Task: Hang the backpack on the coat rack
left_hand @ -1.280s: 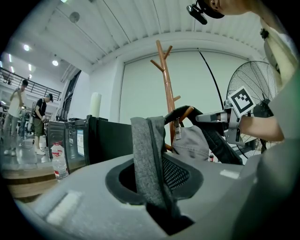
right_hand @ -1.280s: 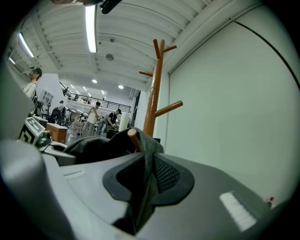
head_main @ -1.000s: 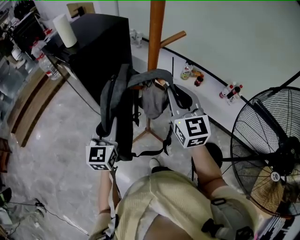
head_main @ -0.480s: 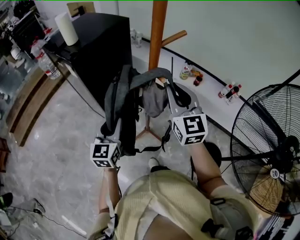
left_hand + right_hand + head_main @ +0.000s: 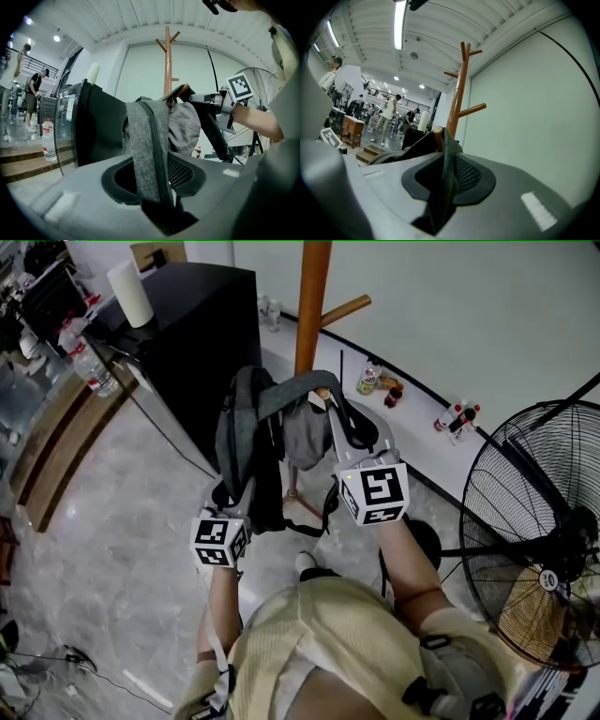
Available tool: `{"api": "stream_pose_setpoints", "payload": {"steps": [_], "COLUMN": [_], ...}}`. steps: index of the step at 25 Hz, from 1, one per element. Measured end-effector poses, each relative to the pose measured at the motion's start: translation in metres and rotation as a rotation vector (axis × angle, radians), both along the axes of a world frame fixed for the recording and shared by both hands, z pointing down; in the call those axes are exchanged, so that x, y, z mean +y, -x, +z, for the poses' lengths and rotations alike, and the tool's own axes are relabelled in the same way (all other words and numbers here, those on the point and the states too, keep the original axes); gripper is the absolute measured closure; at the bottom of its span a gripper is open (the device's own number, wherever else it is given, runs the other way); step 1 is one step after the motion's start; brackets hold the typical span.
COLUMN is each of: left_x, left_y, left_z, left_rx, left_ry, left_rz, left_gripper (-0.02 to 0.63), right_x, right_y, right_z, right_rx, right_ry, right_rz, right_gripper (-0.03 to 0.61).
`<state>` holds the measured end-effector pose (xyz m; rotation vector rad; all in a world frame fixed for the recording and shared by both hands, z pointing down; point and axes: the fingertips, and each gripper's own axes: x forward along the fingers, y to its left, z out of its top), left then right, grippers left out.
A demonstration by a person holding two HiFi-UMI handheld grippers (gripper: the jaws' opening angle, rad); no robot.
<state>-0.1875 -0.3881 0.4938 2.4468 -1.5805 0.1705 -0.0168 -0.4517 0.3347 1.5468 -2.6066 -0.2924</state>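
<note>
A grey backpack (image 5: 255, 442) hangs beside the brown wooden coat rack (image 5: 312, 296), its dark top strap (image 5: 323, 390) looped over a low peg (image 5: 437, 133). My right gripper (image 5: 333, 413) is shut on that dark strap (image 5: 446, 164), just short of the peg's tip. My left gripper (image 5: 242, 501) sits lower, at the backpack's left side. Its jaws are opening, and the grey shoulder strap (image 5: 147, 150) still runs loosely between them. In the left gripper view, the right gripper (image 5: 199, 98) reaches in from the right toward the peg.
A black cabinet (image 5: 202, 329) stands left of the rack with a paper roll (image 5: 131, 294) on it. A large floor fan (image 5: 539, 531) is at the right. Bottles (image 5: 375, 381) line the wall's base. People stand far off in the gripper views.
My left gripper has sunk down along the backpack's side. The right gripper has held still at the peg.
</note>
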Motion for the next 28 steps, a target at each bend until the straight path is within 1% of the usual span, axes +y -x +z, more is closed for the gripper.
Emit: {"api": "stream_pose_setpoints", "payload": {"steps": [4,8,13,18,28], "left_x": [0.002,0.005,0.007,0.008,0.015], "left_y": [-0.009,-0.011,-0.016,-0.016,-0.023], "left_z": [0.013,0.018,0.017,0.020,0.036], "left_rx": [0.011,0.019,0.030,0.015,-0.013], "left_ry": [0.047,0.044,0.062,0.059,0.118], "left_rz": [0.019,0.018,0.033,0.032,0.047], "left_gripper": [0.453,0.451,0.445,0.428,0.402], "right_x": [0.000,0.003,0.005,0.008,0.016], "right_y": [-0.001,-0.003,-0.004,-0.006,-0.007], "right_z": [0.005,0.007,0.007,0.006,0.004], "right_rx": [0.011,0.008,0.003,0.003,0.007], "right_ry": [0.006,0.013,0.017,0.015,0.002], "right_rz": [0.007,0.016,0.023,0.031,0.042], "right_gripper": [0.514,0.515,0.515,0.514,0.509]}}
